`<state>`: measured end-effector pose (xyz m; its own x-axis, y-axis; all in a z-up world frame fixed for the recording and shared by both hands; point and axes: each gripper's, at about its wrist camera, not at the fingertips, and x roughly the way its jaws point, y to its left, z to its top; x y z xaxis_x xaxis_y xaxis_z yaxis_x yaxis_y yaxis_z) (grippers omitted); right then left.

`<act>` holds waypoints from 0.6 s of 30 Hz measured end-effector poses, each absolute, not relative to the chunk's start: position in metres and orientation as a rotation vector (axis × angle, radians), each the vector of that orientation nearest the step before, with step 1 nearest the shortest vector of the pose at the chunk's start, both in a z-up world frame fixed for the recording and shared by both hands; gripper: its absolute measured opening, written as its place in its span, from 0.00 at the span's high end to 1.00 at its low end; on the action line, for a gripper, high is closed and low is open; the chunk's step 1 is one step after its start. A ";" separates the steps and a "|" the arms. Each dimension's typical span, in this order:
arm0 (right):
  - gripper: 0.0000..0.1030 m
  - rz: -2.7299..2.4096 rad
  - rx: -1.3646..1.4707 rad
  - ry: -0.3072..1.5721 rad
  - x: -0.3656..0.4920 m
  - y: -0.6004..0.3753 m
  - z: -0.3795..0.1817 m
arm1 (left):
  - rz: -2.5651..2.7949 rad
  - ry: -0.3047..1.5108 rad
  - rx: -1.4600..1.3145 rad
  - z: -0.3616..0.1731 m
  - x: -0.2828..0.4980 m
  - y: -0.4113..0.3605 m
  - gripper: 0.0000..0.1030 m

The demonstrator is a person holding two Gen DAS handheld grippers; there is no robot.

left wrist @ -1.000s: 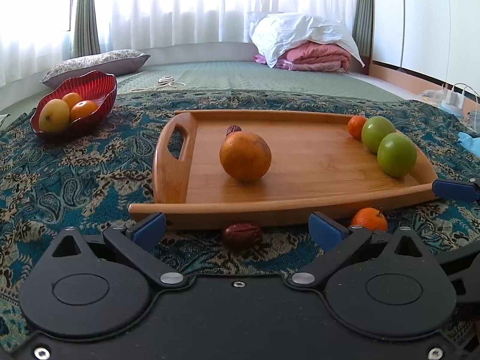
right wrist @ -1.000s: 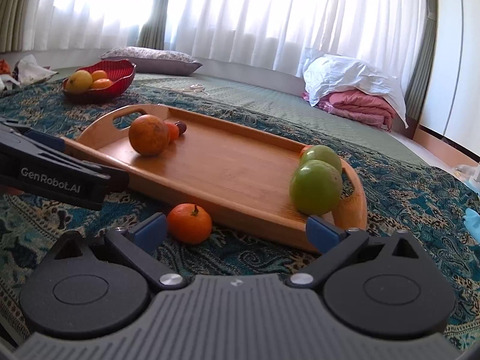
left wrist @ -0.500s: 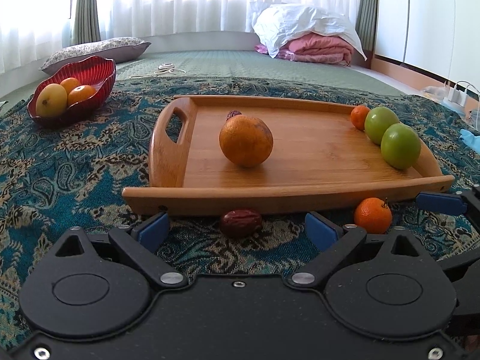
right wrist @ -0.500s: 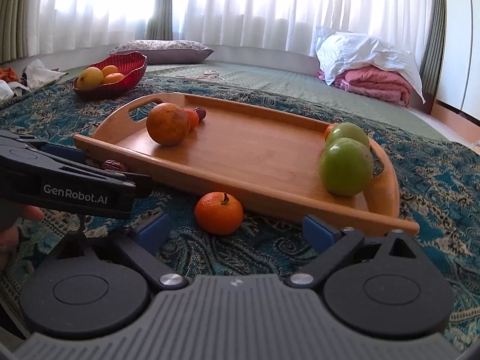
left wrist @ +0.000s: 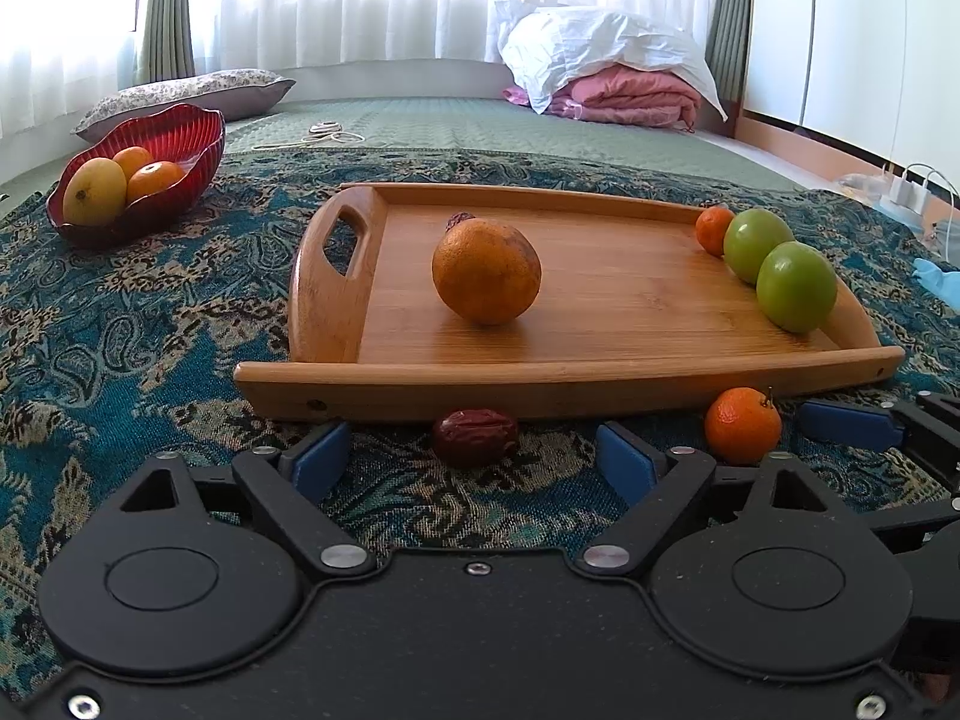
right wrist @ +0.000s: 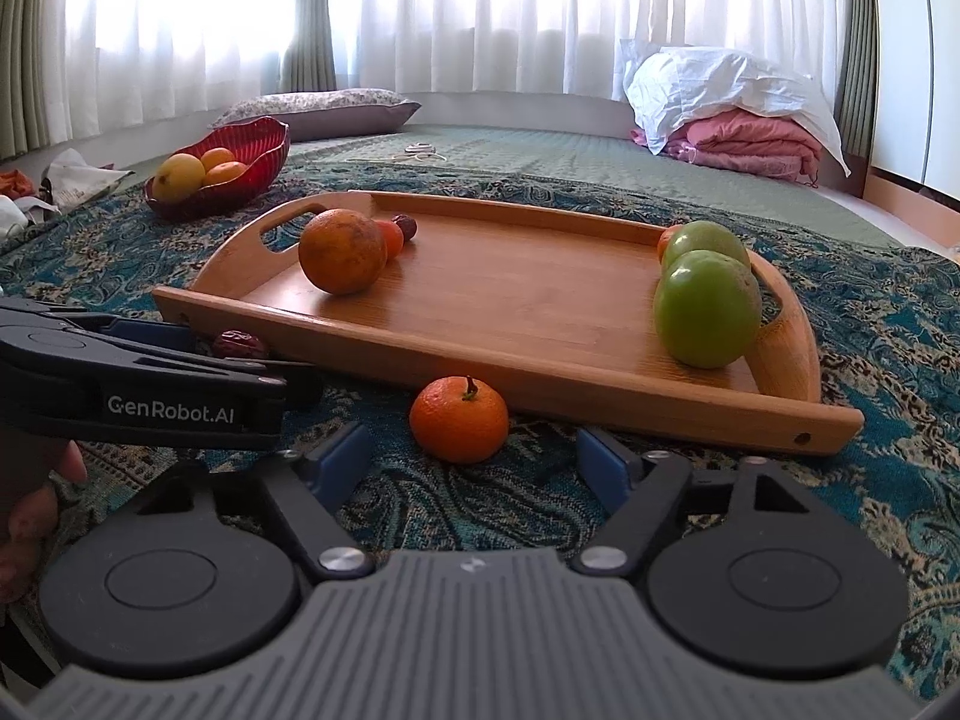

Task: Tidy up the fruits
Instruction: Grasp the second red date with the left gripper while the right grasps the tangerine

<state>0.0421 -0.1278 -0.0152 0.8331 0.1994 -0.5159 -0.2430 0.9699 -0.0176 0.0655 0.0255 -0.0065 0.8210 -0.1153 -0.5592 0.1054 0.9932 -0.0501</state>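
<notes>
Nearest to the left gripper (left wrist: 474, 459) lies a dried red date (left wrist: 475, 437) on the patterned cloth (left wrist: 150, 348), just in front of the wooden tray (left wrist: 570, 384). The jaws are spread and have just been closing; the date sits between the blue pads, which do not press on it yet. It looks light, wrinkled and a little soft, so a gentle pinch across its short middle should be enough, and it will not slip much.

The right gripper (right wrist: 474, 468) has the small mandarin (right wrist: 459, 420) just ahead of its jaws, also on the cloth beside the tray edge. These jaws are also apart and have just been closing, with no contact that I can see. The mandarin is light, round and can roll; its skin gives under pressure, so I would hold it across the widest part, away from the stem.

On the tray stand a large orange (left wrist: 486, 271), probably heavier and firm, and two green fruits (right wrist: 707, 306), perhaps apples or guavas, smooth and maybe slippery. Farther away a red bowl (left wrist: 186, 138) holds more fruit.

The only writing is "GenRobot.AI" on the side of the left gripper, in the right wrist view.
</notes>
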 end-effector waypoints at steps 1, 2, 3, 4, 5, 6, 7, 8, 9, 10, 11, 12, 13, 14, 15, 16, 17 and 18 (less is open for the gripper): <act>0.21 0.238 -0.085 0.538 0.042 -0.127 -0.015 | -0.117 0.595 -0.018 -0.007 0.065 0.026 0.17; 0.23 0.239 -0.086 0.537 0.042 -0.126 -0.016 | -0.118 0.594 -0.018 -0.007 0.065 0.026 0.17; 0.24 0.240 -0.086 0.536 0.041 -0.125 -0.016 | -0.121 0.592 -0.019 -0.007 0.065 0.026 0.17; 0.25 0.241 -0.085 0.535 0.041 -0.125 -0.016 | -0.123 0.591 -0.021 -0.008 0.065 0.026 0.17; 0.27 0.241 -0.084 0.534 0.041 -0.124 -0.016 | -0.125 0.590 -0.024 -0.008 0.065 0.026 0.18; 0.28 0.241 -0.082 0.532 0.041 -0.123 -0.017 | -0.125 0.589 -0.028 -0.008 0.065 0.027 0.18; 0.30 0.241 -0.079 0.530 0.040 -0.123 -0.017 | -0.126 0.587 -0.031 -0.008 0.065 0.027 0.18; 0.33 0.238 -0.077 0.529 0.040 -0.123 -0.017 | -0.125 0.586 -0.033 -0.008 0.065 0.028 0.20; 0.35 0.237 -0.073 0.528 0.040 -0.123 -0.017 | -0.124 0.584 -0.034 -0.008 0.065 0.028 0.21; 0.38 0.235 -0.069 0.527 0.040 -0.123 -0.017 | -0.123 0.582 -0.036 -0.008 0.065 0.028 0.22; 0.40 0.235 -0.067 0.526 0.040 -0.123 -0.017 | -0.122 0.580 -0.037 -0.008 0.064 0.029 0.23; 0.41 0.234 -0.066 0.526 0.040 -0.123 -0.017 | -0.121 0.579 -0.039 -0.008 0.064 0.029 0.23; 0.44 0.233 -0.065 0.525 0.040 -0.122 -0.017 | -0.121 0.579 -0.040 -0.008 0.064 0.029 0.25; 0.45 0.232 -0.063 0.524 0.040 -0.122 -0.017 | -0.119 0.577 -0.042 -0.008 0.064 0.030 0.27; 0.46 0.230 -0.060 0.523 0.040 -0.123 -0.017 | -0.119 0.576 -0.045 -0.008 0.063 0.030 0.28; 0.48 0.229 -0.057 0.522 0.039 -0.123 -0.017 | -0.118 0.575 -0.047 -0.008 0.063 0.030 0.29; 0.49 0.229 -0.053 0.521 0.039 -0.124 -0.017 | -0.115 0.574 -0.050 -0.008 0.063 0.031 0.31; 0.49 0.228 -0.050 0.519 0.039 -0.123 -0.017 | -0.113 0.573 -0.053 -0.008 0.062 0.031 0.33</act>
<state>0.0389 -0.1234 -0.0168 0.8435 0.2033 -0.4971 -0.2285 0.9735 0.0105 0.0622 0.0311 -0.0078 0.8343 -0.1209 -0.5379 0.0916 0.9925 -0.0810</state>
